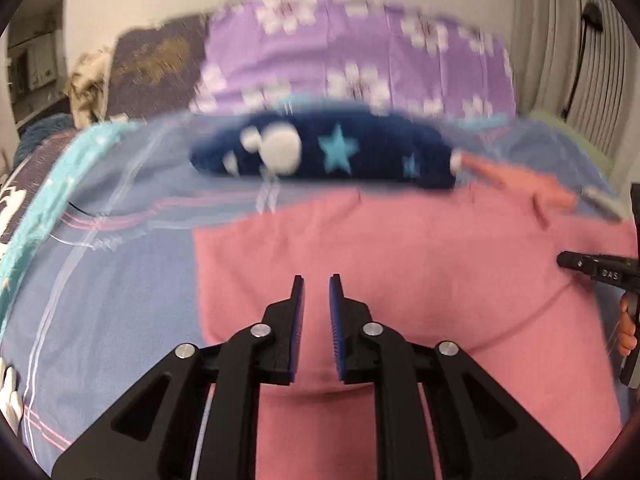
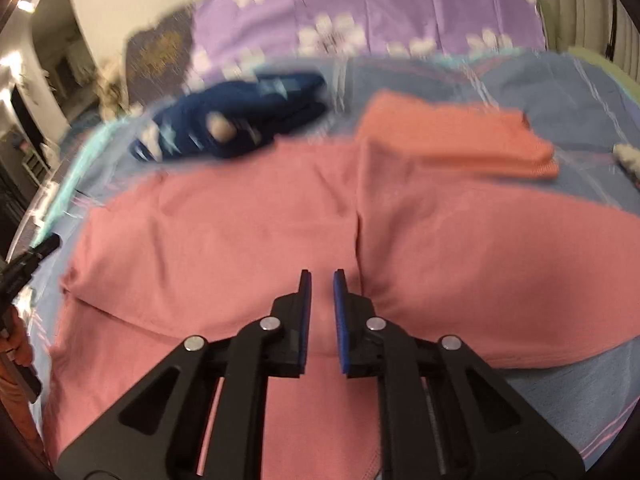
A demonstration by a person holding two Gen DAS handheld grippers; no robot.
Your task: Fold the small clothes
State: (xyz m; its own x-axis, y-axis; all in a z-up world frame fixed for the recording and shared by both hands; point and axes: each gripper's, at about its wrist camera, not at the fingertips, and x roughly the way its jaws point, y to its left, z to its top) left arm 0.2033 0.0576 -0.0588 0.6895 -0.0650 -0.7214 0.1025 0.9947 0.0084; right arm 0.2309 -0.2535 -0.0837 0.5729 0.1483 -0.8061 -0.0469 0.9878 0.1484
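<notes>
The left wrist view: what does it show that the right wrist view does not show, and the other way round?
Only the left wrist view shows the right gripper entering at its right edge. Only the right wrist view shows the folded orange cloth clearly and the left gripper at its left edge. Both show the pink garment spread on the blue sheet, the dark blue star-patterned item and the purple flowered pillow.

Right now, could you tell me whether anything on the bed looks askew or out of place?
Nothing looks damaged or spilled. The pink garment lies spread under both grippers, with a crease down its middle. A folded orange piece overlaps its far edge, beside the navy star-print item.
</notes>
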